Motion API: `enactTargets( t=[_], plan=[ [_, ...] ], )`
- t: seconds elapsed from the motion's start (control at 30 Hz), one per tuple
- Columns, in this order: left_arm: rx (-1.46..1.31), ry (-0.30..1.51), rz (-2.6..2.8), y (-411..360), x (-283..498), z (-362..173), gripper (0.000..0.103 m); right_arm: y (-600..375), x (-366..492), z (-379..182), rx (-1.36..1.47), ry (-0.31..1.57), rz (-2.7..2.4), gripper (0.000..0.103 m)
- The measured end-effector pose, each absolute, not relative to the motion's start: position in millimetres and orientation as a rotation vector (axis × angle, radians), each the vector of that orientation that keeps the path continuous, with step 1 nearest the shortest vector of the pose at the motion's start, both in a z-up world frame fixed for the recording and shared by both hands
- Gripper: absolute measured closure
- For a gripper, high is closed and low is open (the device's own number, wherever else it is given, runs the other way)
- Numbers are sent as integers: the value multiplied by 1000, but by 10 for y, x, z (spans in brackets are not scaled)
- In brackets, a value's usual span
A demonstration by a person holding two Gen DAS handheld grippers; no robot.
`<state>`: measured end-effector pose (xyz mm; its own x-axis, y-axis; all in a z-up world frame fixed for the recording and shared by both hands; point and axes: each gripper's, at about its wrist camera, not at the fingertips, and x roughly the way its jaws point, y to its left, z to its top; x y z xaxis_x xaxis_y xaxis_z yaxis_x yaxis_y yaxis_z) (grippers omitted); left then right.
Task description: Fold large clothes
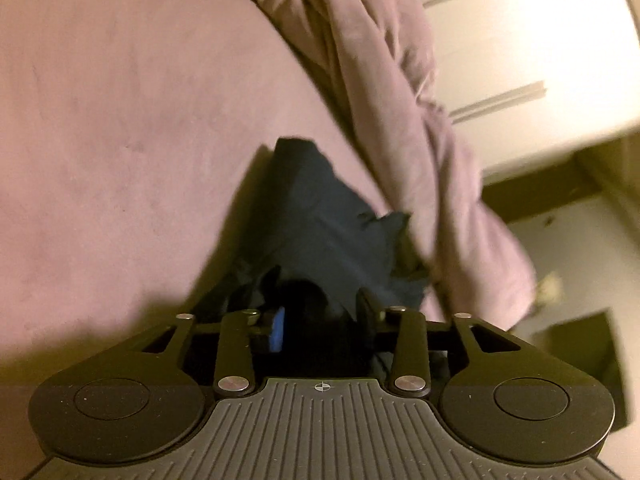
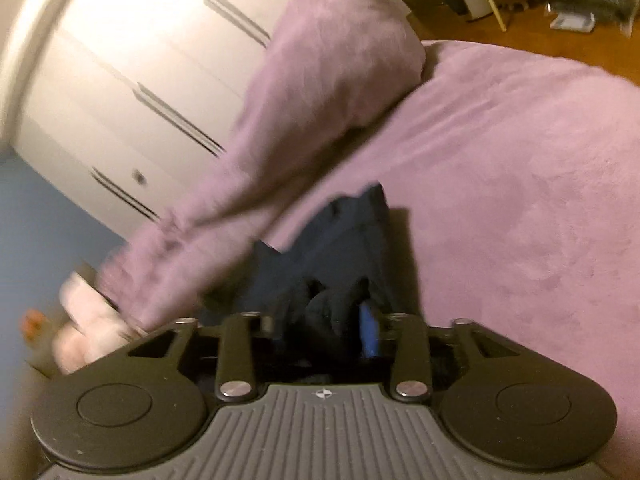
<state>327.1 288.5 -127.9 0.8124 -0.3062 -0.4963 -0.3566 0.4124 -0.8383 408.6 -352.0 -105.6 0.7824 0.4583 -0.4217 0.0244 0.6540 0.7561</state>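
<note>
The dark blue garment (image 1: 320, 216) lies bunched on the purple bed cover (image 1: 120, 120), its near edge between both pairs of fingers. The left gripper (image 1: 320, 320) and right gripper (image 2: 324, 324) stand partly apart, cloth loose between them. Beyond lie a rumpled purple blanket (image 2: 320, 92) and a white wardrobe (image 2: 132, 80).

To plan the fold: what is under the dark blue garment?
The dark blue garment lies on the pink blanket. The blanket directly beneath it is covered.

Dim warm yellowish indoor light, heavy motion blur on both views, fisheye bending at edges, dark corners, soft shadows.
</note>
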Motion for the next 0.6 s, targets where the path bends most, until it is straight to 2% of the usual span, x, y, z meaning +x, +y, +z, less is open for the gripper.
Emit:
enactTargets(
  t=[0.03, 0.07, 0.13, 0.2, 0.27, 0.33, 0.43, 0.5, 0.53, 0.57, 0.6],
  plan=[
    [-1226, 643, 31, 2949, 3230, -1287, 55, -3622, 4012, -1033, 866, 593, 260, 30],
    [-1276, 611, 29, 3014, 3188, -1302, 53, -3704, 3949, -1006, 882, 546, 252, 27],
    [-1307, 519, 78, 3143, 3071, -1279, 38, -3829, 3856, -970, 877, 499, 249, 27],
    [-1304, 441, 156, 3266, 2967, -1234, 27, -3770, 3858, -954, 754, 543, 217, 27],
    [-1234, 440, 173, 3281, 2930, -1169, 27, -3610, 3927, -1002, 636, 620, 224, 27],
    [-1072, 535, 138, 3137, 3017, -1106, 22, -3427, 3991, -1051, 538, 651, 248, 27],
    [-897, 650, 47, 2885, 3154, -1137, 22, -3235, 4138, -1102, 449, 660, 284, 27],
    [-807, 690, 10, 2770, 3238, -1193, 22, -3116, 4250, -1150, 404, 690, 297, 30],
    [-745, 720, -2, 2701, 3295, -1214, 22, -3062, 4281, -1164, 382, 703, 309, 35],
    [-695, 744, -13, 2643, 3342, -1233, 22, -2997, 4303, -1167, 343, 712, 313, 45],
    [-652, 761, -28, 2588, 3379, -1250, 22, -2941, 4299, -1153, 298, 713, 315, 52]
  ],
)
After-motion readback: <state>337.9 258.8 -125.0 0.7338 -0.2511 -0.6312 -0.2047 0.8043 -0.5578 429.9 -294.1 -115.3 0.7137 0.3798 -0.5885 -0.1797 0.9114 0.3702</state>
